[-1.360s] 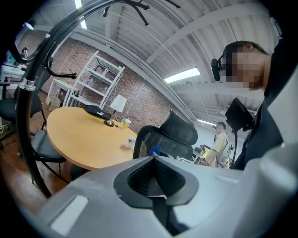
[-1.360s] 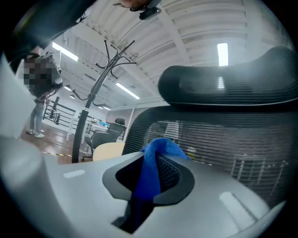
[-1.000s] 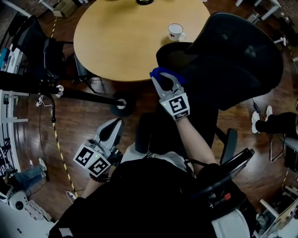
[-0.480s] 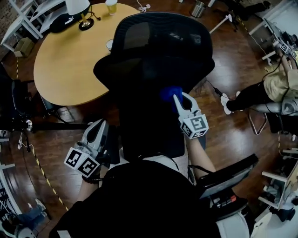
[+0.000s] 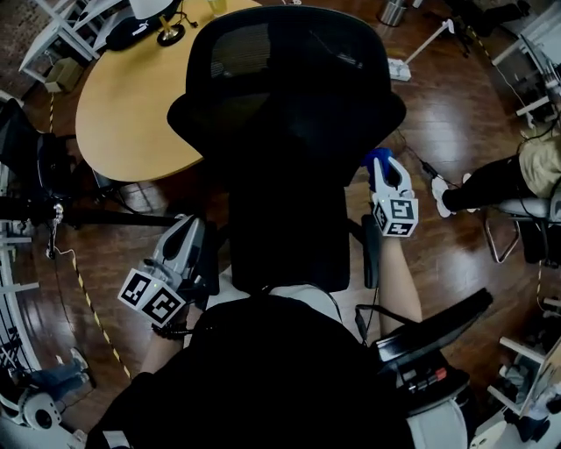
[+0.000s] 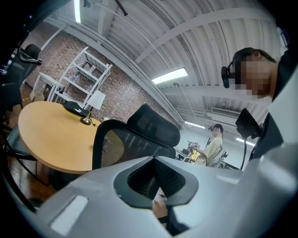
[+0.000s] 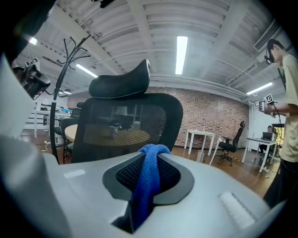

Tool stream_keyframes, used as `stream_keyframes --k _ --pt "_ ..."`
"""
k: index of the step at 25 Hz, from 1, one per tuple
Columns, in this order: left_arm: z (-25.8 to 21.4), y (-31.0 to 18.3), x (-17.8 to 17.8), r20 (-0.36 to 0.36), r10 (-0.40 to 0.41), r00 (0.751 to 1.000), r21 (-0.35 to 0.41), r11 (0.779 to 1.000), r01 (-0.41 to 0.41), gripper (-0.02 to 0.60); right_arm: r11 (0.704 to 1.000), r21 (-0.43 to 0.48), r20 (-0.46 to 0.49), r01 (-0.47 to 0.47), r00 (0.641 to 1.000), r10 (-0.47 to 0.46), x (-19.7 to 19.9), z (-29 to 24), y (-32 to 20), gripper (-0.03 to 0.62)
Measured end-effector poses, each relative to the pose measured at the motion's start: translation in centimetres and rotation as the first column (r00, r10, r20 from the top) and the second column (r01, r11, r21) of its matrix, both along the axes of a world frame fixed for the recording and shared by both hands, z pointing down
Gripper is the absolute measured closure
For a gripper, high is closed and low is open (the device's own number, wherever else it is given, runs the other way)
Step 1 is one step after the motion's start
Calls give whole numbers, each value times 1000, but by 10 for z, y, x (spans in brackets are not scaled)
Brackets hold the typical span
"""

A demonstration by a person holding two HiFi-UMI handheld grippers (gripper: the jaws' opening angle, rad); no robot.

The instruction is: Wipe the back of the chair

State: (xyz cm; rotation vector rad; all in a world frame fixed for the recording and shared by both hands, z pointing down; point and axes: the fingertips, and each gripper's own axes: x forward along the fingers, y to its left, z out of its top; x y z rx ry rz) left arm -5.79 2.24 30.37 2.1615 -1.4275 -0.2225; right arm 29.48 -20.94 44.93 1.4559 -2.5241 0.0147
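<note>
The black mesh office chair (image 5: 289, 96) stands right in front of me with its back toward me and its headrest on top. My right gripper (image 5: 379, 162) is shut on a blue cloth (image 5: 378, 158) just off the right edge of the backrest, at mid height. In the right gripper view the blue cloth (image 7: 149, 179) hangs between the shut jaws, and the chair back (image 7: 130, 123) is ahead and slightly left. My left gripper (image 5: 195, 226) hangs low by the chair's left side, shut, with nothing held. The chair (image 6: 139, 135) also shows in the left gripper view.
A round wooden table (image 5: 131, 105) stands behind the chair, with a desk lamp (image 5: 162, 22) on its far side. A seated person's legs (image 5: 491, 180) are at the right. Another dark chair (image 5: 31, 153) stands at the left. A coat stand (image 7: 65, 88) rises left of the chair.
My right gripper and the blue cloth have slid from the middle of the backrest out past its right edge. The left gripper has barely moved.
</note>
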Motion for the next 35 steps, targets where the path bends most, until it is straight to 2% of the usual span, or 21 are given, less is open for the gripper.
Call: stream_keyframes --k 4,7,11,15,19,23,30,32,35 --pt "-1 16 -7 37 -54 998 -31 998 55 575 999 -7 0 33 999 -33 -16 16 -17 546" --pt "1 29 -11 51 -74 996 -52 996 76 575 999 26 -1 46 999 -46 -25 19 -27 546" --pt "8 39 -16 22 -91 996 -67 993 92 575 994 105 33 29 999 -33 -34 16 -34 546" --pt "20 43 -19 13 -88 996 -91 992 89 575 991 131 73 6 997 -16 -50 12 -37 546" --pt "26 44 -20 3 -80 997 -98 992 80 575 992 127 100 -19 995 6 -65 14 -32 546" --pt "25 46 -21 16 -73 997 -90 993 74 575 991 128 80 26 996 -36 -88 15 -27 546" --pt "31 67 -58 27 -127 992 -110 986 129 575 992 127 86 19 996 -30 -126 13 -17 546" --pt "42 67 -66 64 -118 991 -113 986 125 575 992 127 93 21 995 -33 -138 13 -17 546" --pt "73 56 -76 155 -44 987 -130 989 64 575 991 120 81 64 994 -74 -171 15 -10 546"
